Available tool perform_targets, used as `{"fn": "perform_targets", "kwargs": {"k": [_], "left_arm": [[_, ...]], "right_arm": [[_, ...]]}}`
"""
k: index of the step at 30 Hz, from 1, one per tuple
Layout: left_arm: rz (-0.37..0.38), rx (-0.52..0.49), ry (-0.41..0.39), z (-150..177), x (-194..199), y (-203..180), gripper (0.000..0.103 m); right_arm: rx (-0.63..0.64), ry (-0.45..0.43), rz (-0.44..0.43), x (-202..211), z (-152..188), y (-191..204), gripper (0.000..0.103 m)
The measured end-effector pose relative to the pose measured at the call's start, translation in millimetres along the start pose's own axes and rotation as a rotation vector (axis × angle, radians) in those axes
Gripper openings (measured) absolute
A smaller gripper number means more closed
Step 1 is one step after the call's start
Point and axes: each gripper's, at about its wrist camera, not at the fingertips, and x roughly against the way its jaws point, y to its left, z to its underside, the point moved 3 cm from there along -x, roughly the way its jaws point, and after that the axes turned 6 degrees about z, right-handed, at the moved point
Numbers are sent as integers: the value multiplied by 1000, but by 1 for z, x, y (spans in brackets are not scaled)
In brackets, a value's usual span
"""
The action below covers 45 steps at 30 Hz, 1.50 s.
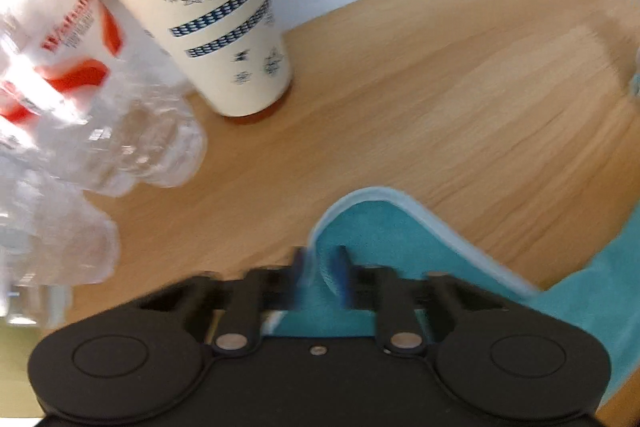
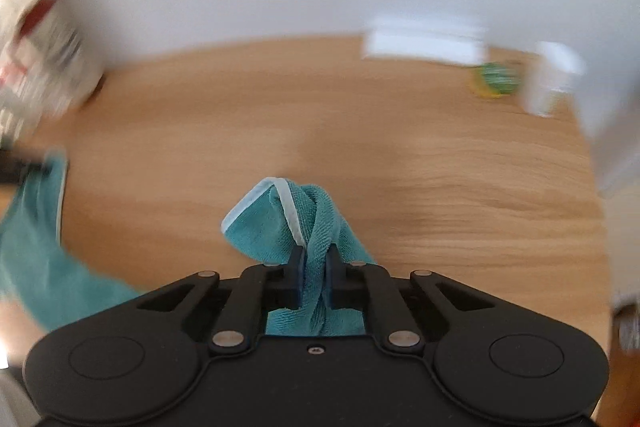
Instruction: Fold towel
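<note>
A teal towel (image 1: 384, 227) with a pale blue hem is held above a wooden table (image 1: 400, 99). My left gripper (image 1: 320, 263) is shut on one corner of it; the cloth curls up between the blue pads and trails off to the right. In the right wrist view my right gripper (image 2: 316, 259) is shut on a twisted, bunched corner of the same towel (image 2: 264, 227). More of the towel (image 2: 36, 243) hangs at the far left, where the dark shape of the other gripper shows. Both views are blurred by motion.
A cream cup (image 1: 208, 11) with blue flower prints and a red lid stands close at the left, beside clear plastic water bottles (image 1: 80, 115) with red labels. At the table's far right are a white box (image 2: 424, 45), a green-yellow object (image 2: 494, 81) and a white container (image 2: 548, 79).
</note>
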Motion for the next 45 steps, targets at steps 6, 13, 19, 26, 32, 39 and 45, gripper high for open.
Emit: {"fn": "perform_targets", "kwargs": {"k": [6,13,19,26,32,39,45], "left_arm": [[-117,28,21,20,1,17,9],[-231,106,59,40,-2,53,9],[-243,150,58,41,-2,65,10],[-123,301,16,55,39,60,31],[-64,393,65,91,73,40,47],[5,510,185,144,89,8,52],[32,603,207,167,97,-23,52]], "right_arm": [[-254,-203,172,74,-3,18,9],[-24,-168,154,-6,1,128,38],[-43,-188,239,-10,7,91,39],[-43,-63,448,-8,47,-8,42],[-90,72,375,-14,92,-64,42],[-69,135,300,-29,112,-62,42],[39,129,252,-30,114,-50,32]]}}
